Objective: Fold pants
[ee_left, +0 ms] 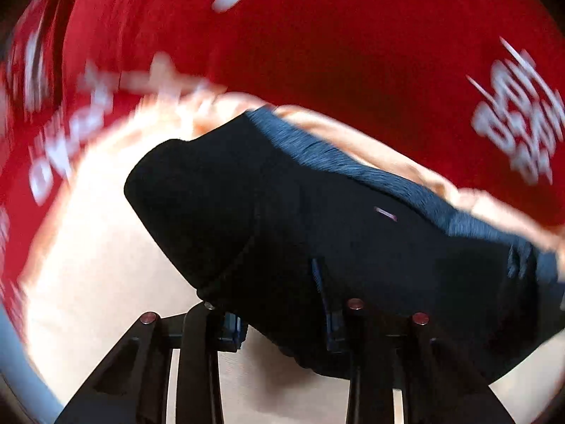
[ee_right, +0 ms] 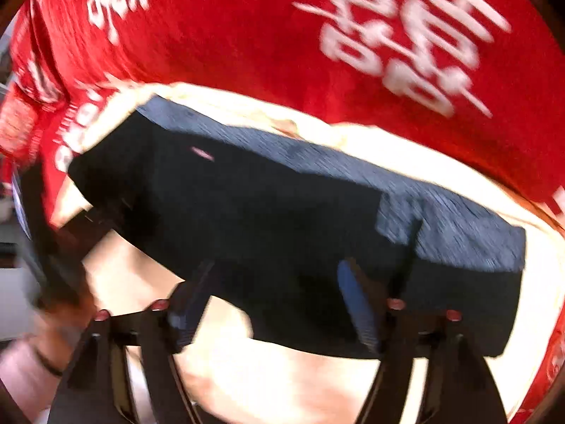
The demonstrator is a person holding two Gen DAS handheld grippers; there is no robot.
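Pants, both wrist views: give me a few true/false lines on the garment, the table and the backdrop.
1. The pants are dark navy or black. True.
2. They hang from a hook. False: they lie as a folded bundle on the light tabletop.
3. The cloth behind the table is red with white lettering. True.
4. The backdrop is plain blue. False: it is red and printed.
5. A small pale tag shows on the pants. True.
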